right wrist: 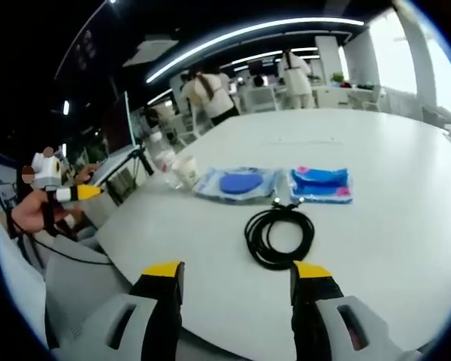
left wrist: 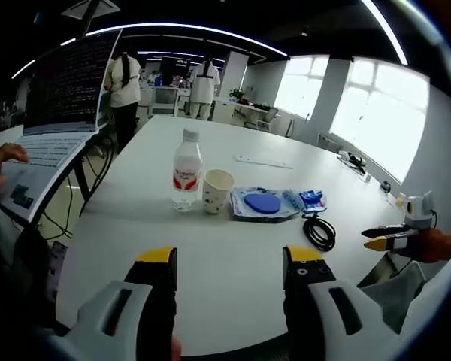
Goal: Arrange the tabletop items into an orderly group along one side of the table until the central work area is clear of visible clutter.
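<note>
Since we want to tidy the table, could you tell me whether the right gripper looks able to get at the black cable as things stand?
Probably yes. The right gripper is open, and the coiled black cable lies flat on the white table just ahead of its fingers, with nothing between them. The blue packets sit beyond it.

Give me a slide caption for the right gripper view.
Open right tongs face a coiled black cable and two blue packets on the white table.

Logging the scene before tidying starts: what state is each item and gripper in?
water bottle: upright, capped
paper cup: upright, beside the bottle
black cable: coiled, flat on table
blue pouch: lying flat
left gripper: jaws open, empty
right gripper: jaws open, empty
</note>
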A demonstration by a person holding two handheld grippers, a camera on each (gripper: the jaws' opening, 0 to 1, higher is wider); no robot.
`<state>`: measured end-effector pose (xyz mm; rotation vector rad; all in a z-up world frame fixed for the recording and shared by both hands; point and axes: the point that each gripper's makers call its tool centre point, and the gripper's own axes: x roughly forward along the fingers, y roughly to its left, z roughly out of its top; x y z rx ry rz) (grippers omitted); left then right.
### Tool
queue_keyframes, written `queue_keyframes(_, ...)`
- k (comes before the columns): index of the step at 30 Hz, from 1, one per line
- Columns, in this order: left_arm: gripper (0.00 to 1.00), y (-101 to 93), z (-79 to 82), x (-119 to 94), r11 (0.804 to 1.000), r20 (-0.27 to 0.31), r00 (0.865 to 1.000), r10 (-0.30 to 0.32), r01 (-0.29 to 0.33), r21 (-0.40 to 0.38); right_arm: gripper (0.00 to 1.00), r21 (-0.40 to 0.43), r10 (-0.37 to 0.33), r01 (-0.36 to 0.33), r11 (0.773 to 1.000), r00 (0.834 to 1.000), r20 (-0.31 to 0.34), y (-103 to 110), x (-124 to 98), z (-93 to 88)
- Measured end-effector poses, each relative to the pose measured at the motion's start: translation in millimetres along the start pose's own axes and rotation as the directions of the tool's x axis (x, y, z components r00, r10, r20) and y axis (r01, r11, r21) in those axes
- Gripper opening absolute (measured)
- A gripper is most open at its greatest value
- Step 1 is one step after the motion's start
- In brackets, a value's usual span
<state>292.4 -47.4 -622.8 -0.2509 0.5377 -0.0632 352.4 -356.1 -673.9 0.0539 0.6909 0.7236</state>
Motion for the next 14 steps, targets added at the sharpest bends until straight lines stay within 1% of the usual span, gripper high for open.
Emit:
queue_keyframes(6,0.56,-1.7,0.4,0.9,1.0,-0.005,1.0,-0.006,0.006,0.001,0.58,0.006,0.001,-0.001,1.0,1.0,-0.002,1.9,-0.3,-1.7)
queue_keyframes(14,0.56,-3.9,1.9,2.0,1.0,-0.01,1.0,-0.013,0.013,0.014,0.57,0.011,-0.004,0.004,1.0,1.0,0.003,-2.2,-0.4,0.5)
